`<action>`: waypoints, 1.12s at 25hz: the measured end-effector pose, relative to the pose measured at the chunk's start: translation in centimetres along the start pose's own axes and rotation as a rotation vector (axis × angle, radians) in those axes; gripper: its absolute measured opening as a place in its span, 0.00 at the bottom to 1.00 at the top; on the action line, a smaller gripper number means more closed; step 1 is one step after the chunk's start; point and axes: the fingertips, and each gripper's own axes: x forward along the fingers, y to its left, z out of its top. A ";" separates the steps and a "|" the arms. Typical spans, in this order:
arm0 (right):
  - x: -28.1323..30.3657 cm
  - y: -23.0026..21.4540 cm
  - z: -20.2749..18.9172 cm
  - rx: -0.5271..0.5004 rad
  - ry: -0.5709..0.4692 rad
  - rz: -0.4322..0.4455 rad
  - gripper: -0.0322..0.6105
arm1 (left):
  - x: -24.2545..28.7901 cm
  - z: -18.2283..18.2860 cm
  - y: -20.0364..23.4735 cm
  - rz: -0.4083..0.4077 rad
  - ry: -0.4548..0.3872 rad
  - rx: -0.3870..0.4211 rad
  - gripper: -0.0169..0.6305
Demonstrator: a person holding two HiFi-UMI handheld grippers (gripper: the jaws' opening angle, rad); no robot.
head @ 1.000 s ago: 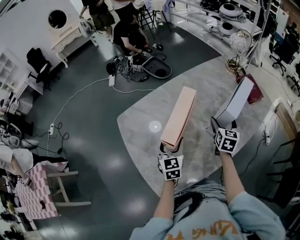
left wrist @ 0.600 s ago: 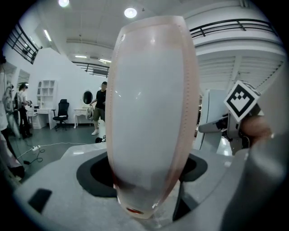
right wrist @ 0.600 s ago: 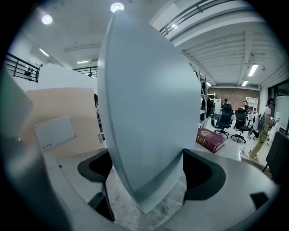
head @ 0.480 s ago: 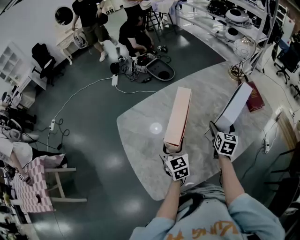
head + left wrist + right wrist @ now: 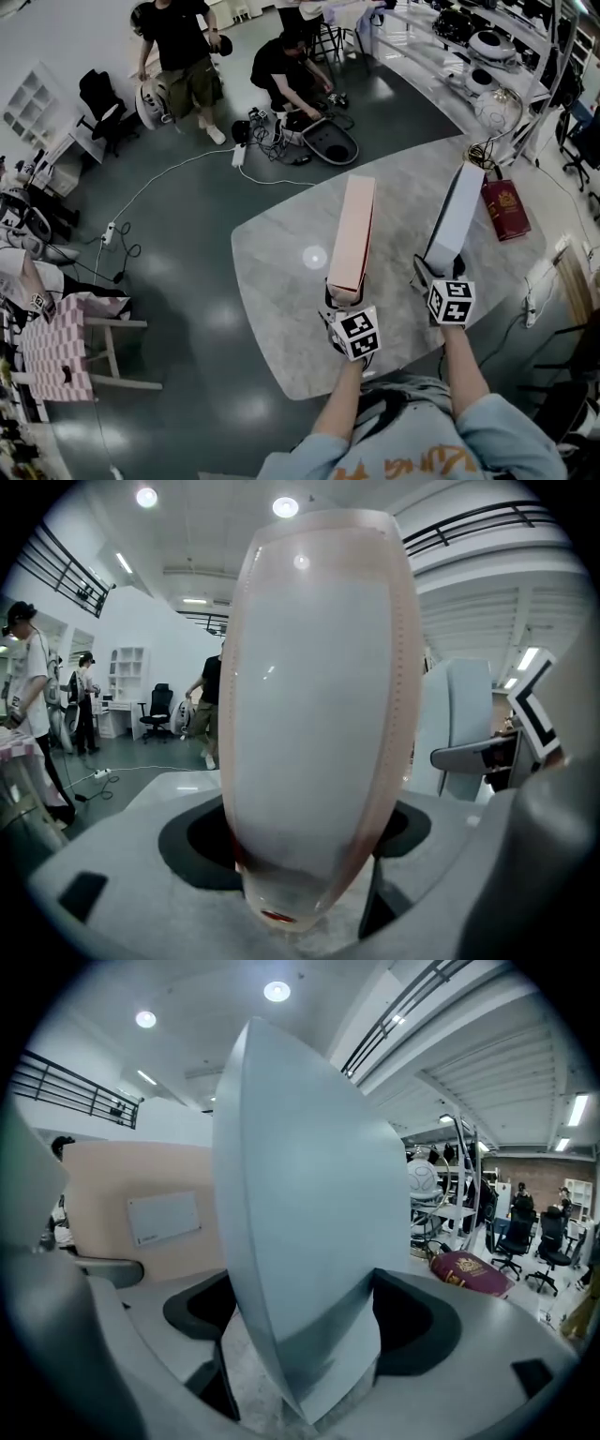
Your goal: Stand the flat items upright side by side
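Note:
A long pink flat box (image 5: 352, 232) stands on its narrow edge on the grey marble table (image 5: 281, 262), and my left gripper (image 5: 343, 302) is shut on its near end. In the left gripper view the pink box (image 5: 314, 714) fills the space between the jaws. A pale grey flat box (image 5: 452, 217) stands upright to the right, roughly parallel to the pink one, with my right gripper (image 5: 439, 275) shut on its near end. The grey box (image 5: 300, 1232) also shows between the jaws in the right gripper view, the pink box (image 5: 141, 1213) beside it.
A dark red book (image 5: 504, 209) lies flat on the table's far right. Beyond it stand a lamp base (image 5: 480, 155) and a shelf with round devices. Two people (image 5: 178, 47) work on the floor past the table among cables. A pink checked cloth (image 5: 56, 352) hangs at left.
Both boxes have swung from leaning to nearly straight upright and parallel. The grey box moved in closer beside the red book. Both grippers kept their hold.

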 end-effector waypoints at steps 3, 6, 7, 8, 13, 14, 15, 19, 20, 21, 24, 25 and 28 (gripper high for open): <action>0.2 0.6 0.2 -0.036 -0.016 0.068 0.76 | 0.1 -0.1 -0.5 0.026 0.002 -0.013 0.61; 0.0 1.5 0.5 -0.069 -0.030 0.139 0.75 | -0.1 -0.1 -0.9 0.049 0.008 -0.025 0.61; 0.0 1.9 0.7 -0.081 -0.033 0.162 0.75 | -0.2 -0.1 -1.1 0.056 0.010 -0.029 0.61; -0.1 2.3 0.8 -0.094 -0.035 0.186 0.75 | -0.2 -0.3 -1.2 0.063 0.013 -0.036 0.61; -0.4 4.2 1.0 -0.152 -0.057 0.307 0.75 | 0.1 -0.7 -2.1 0.099 0.020 -0.070 0.61; -0.6 4.5 1.0 -0.163 -0.060 0.328 0.75 | 0.0 -0.7 -2.3 0.106 0.024 -0.072 0.61; -0.8 4.8 1.0 -0.174 -0.063 0.346 0.75 | 0.0 -0.7 -2.5 0.111 0.030 -0.075 0.61; -1.3 6.1 1.1 -0.214 -0.073 0.415 0.75 | -0.1 -0.7 -3.1 0.131 0.040 -0.095 0.61; -1.3 6.5 1.1 -0.221 -0.077 0.432 0.75 | -0.1 -0.7 -3.2 0.135 0.044 -0.097 0.61; -1.5 6.9 1.2 -0.226 -0.082 0.449 0.75 | -0.2 -0.7 -3.3 0.136 0.046 -0.096 0.61; -2.0 7.9 1.6 -0.237 -0.100 0.500 0.74 | -0.3 -0.7 -3.8 0.129 0.053 -0.090 0.60; -2.1 8.1 1.8 -0.238 -0.105 0.516 0.74 | -0.3 -0.7 -3.9 0.126 0.055 -0.095 0.60; -2.2 8.2 2.0 -0.233 -0.117 0.558 0.74 | -0.2 -0.8 -4.6 0.102 0.065 -0.115 0.60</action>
